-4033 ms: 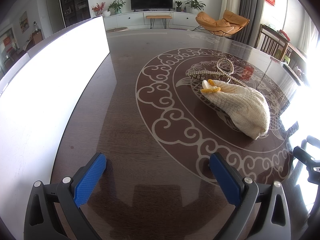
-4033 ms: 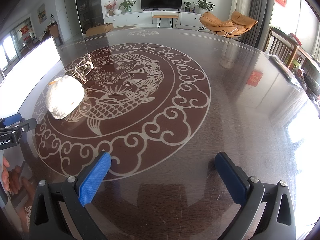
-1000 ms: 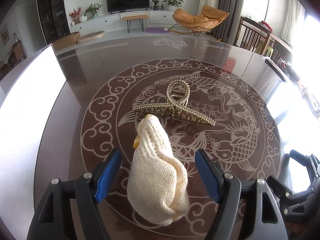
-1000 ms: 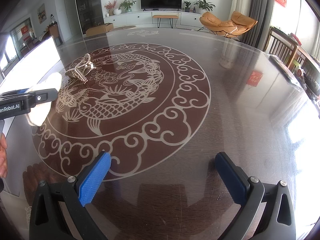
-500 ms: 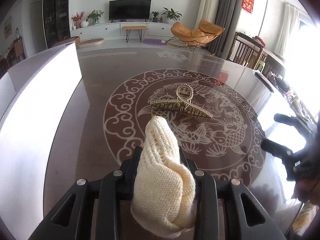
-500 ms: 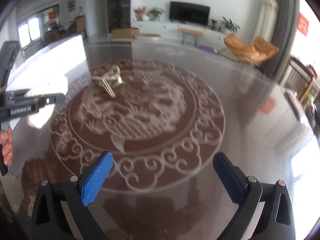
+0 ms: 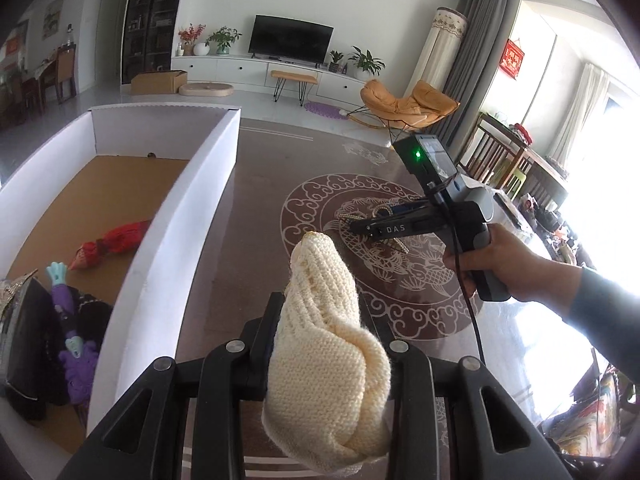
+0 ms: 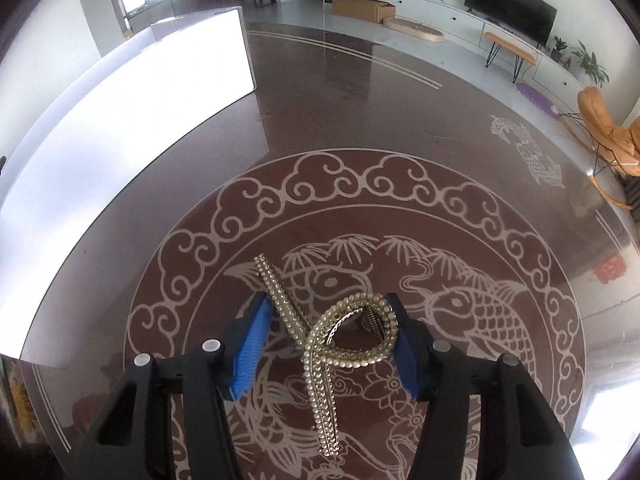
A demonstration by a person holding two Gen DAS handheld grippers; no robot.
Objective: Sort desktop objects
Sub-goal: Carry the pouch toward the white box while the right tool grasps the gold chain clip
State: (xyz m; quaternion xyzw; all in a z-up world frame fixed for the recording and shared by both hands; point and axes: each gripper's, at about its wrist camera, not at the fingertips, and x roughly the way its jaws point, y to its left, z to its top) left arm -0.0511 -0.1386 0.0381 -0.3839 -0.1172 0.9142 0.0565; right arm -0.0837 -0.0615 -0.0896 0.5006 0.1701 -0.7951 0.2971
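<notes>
My left gripper (image 7: 316, 336) is shut on a cream knitted pouch (image 7: 324, 352) and holds it up above the table, just right of the white box (image 7: 192, 208). The pouch hides the pads. A pearl-studded hair clip (image 8: 344, 336) lies on the fish pattern of the dark table (image 8: 360, 120). My right gripper (image 8: 328, 328) points down over it and its jaws are closing. The clip's loop sits between the blue pads (image 8: 250, 348), which stand close at its sides. In the left wrist view a hand holds the right gripper (image 7: 356, 227) over the clip (image 7: 400, 246).
The white box has a brown floor and holds a red cloth item (image 7: 112, 242), a purple doll (image 7: 72, 320) and a black object (image 7: 24, 340). Its bright outer wall (image 8: 160, 80) runs along the table's left side. A sleeve (image 7: 600, 312) reaches in from the right.
My left gripper lifted the knitted pouch and swung it left, so the box's inside now shows. The right gripper travelled across the table to the hair clip, tilted down, and its jaws narrowed around it.
</notes>
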